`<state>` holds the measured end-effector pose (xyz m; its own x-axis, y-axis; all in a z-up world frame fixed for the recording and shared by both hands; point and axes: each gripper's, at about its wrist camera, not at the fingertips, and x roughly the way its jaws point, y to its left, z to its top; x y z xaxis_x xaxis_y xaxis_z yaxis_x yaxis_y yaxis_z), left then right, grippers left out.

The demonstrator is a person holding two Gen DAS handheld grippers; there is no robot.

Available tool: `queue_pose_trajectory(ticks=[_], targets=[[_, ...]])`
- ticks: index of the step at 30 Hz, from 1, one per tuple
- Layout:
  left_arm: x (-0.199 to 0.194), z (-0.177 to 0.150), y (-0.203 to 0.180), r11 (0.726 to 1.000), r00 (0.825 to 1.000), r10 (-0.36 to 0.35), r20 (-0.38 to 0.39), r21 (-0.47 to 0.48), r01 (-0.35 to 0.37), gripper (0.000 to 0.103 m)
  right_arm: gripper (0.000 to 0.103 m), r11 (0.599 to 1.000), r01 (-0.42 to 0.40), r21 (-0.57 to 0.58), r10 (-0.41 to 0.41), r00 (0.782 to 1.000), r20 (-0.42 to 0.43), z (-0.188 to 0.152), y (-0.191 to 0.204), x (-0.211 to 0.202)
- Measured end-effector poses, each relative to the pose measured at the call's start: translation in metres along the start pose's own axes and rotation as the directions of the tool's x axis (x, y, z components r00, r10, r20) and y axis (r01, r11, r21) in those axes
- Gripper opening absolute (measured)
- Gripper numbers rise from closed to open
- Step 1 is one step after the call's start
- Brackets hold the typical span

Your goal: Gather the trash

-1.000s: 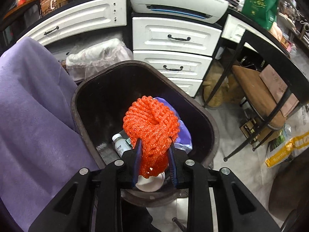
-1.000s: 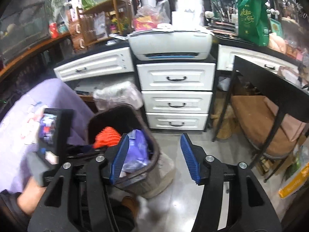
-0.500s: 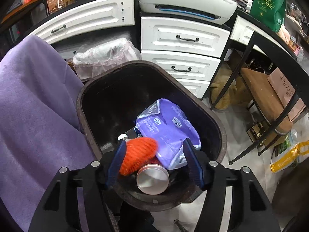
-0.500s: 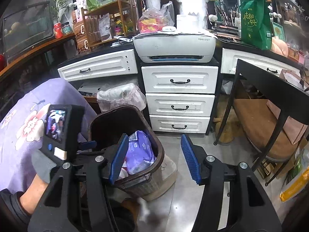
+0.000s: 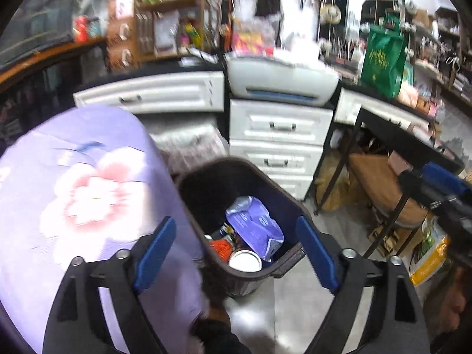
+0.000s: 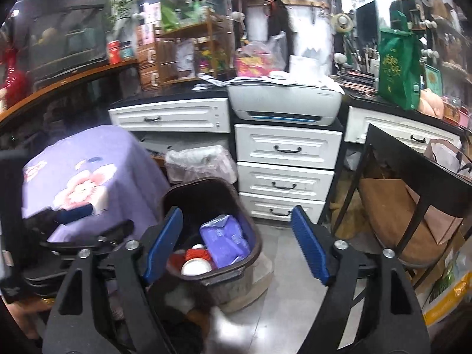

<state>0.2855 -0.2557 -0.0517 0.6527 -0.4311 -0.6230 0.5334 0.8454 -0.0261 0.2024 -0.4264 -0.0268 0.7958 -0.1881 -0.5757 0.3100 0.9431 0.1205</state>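
Observation:
A dark brown trash bin (image 5: 290,199) stands on the floor beside a purple-covered table. Inside lie an orange net (image 5: 220,247), a purple plastic pack (image 5: 253,227) and a round tin lid (image 5: 244,261). My left gripper (image 5: 236,250) is open and empty, held above the bin's near rim. The bin also shows in the right wrist view (image 6: 233,280), with the orange net (image 6: 198,254), the purple pack (image 6: 224,240) and the tin lid (image 6: 196,267). My right gripper (image 6: 237,243) is open and empty above the bin. The left view is blurred.
A purple floral cloth (image 6: 79,183) covers the table at left. White drawers (image 6: 286,162) with a printer (image 6: 283,100) on top stand behind the bin. A black desk frame and a brown stool (image 6: 392,209) are at right. A plastic-lined basket (image 6: 200,162) sits behind the bin.
My left gripper opened and dropped the orange net into the bin, then pulled up and back. The right gripper stayed open and rose slightly.

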Motion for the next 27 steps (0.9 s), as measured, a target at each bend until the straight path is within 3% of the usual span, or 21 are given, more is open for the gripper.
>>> queue_pose_trajectory(ticks=[4, 7, 8, 13, 15, 21, 24, 27], targets=[[-0.054, -0.010, 0.015, 0.999, 0.996, 0.054, 0.073, -0.006, -0.054, 0.097, 0.084, 0.999, -0.040, -0.019, 0.040, 0.999, 0.010, -0.006, 0.028, -0.035], [-0.093, -0.021, 0.030, 0.996, 0.991, 0.089, 0.104, -0.039, -0.086, 0.097, 0.090, 0.998, -0.051, -0.031, 0.053, 0.998, 0.044, -0.013, 0.050, -0.063], [-0.105, -0.026, 0.035, 0.993, 0.988, 0.109, 0.110, -0.050, -0.104, 0.097, 0.097, 0.998, -0.047, -0.031, 0.049, 0.997, 0.062, -0.015, 0.056, -0.072], [-0.156, -0.052, 0.050, 0.985, 0.976, 0.169, 0.136, -0.063, -0.162, 0.097, 0.097, 0.998, -0.064, -0.024, 0.068, 0.983, 0.168, -0.038, 0.077, -0.125], [-0.180, -0.069, 0.056, 0.972, 0.960, 0.234, 0.153, -0.062, -0.226, 0.097, 0.097, 0.995, -0.077, -0.056, 0.086, 0.980, 0.177, -0.046, 0.086, -0.142], [-0.231, -0.102, 0.072, 0.963, 0.952, 0.249, 0.180, -0.145, -0.225, 0.097, 0.097, 0.987, -0.094, -0.127, 0.122, 0.964, 0.234, -0.066, 0.105, -0.183], [-0.255, -0.117, 0.073, 0.949, 0.934, 0.296, 0.199, -0.172, -0.264, 0.097, 0.097, 0.984, -0.100, -0.146, 0.135, 0.959, 0.247, -0.076, 0.111, -0.200], [-0.277, -0.130, 0.070, 0.930, 0.906, 0.355, 0.230, -0.188, -0.317, 0.097, 0.097, 0.981, -0.119, -0.155, 0.157, 0.952, 0.262, -0.090, 0.112, -0.219]])
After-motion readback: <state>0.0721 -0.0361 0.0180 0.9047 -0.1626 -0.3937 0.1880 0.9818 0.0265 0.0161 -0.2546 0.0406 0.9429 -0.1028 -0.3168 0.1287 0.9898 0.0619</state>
